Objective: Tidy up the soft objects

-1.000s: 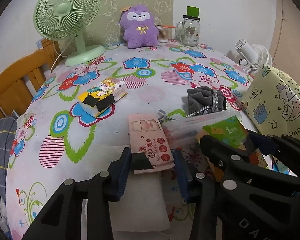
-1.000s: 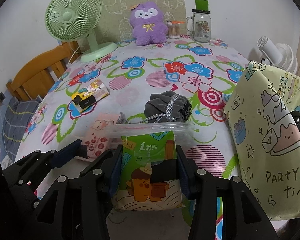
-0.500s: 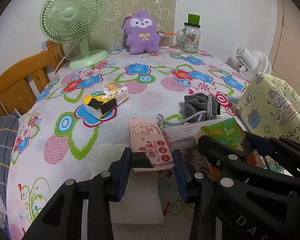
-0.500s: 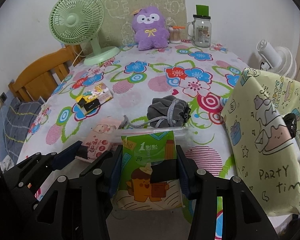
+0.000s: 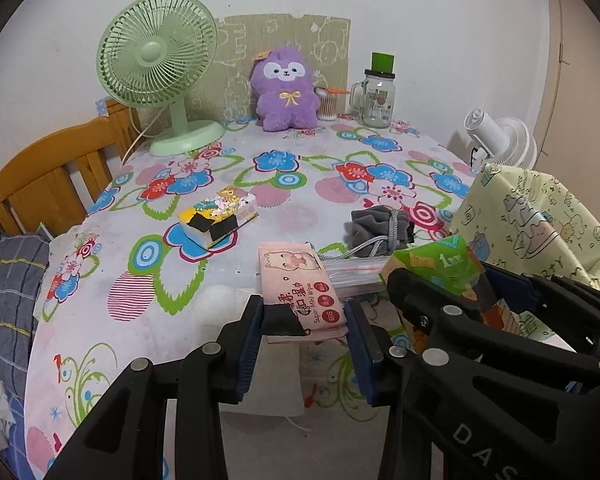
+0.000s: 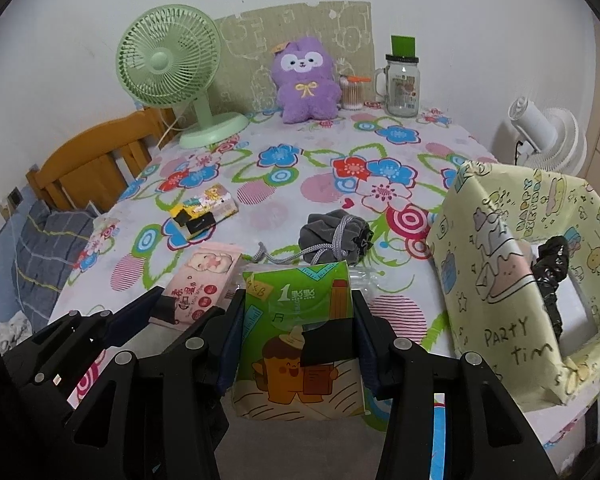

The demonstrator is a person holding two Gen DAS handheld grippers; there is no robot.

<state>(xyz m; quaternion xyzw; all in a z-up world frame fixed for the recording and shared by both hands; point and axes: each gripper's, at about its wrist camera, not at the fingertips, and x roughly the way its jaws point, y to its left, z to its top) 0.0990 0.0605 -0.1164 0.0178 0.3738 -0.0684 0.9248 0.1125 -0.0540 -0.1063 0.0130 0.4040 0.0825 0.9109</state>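
Above the floral table (image 5: pixel 148 264), left gripper (image 5: pixel 304 326) fingers clamped on pink wipes pack (image 5: pixel 300 284), right gripper (image 6: pixel 298 338) on green tissue pack (image 6: pixel 300 320).

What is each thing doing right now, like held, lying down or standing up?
Left tool: shut on pink wipes pack.
Right tool: shut on green tissue pack.
Grey pouch: lying on table, cord loose.
Yellow tissue pack: lying flat.
Purple plush: upright.
Jar: lidded, upright.
Gift bag: open.
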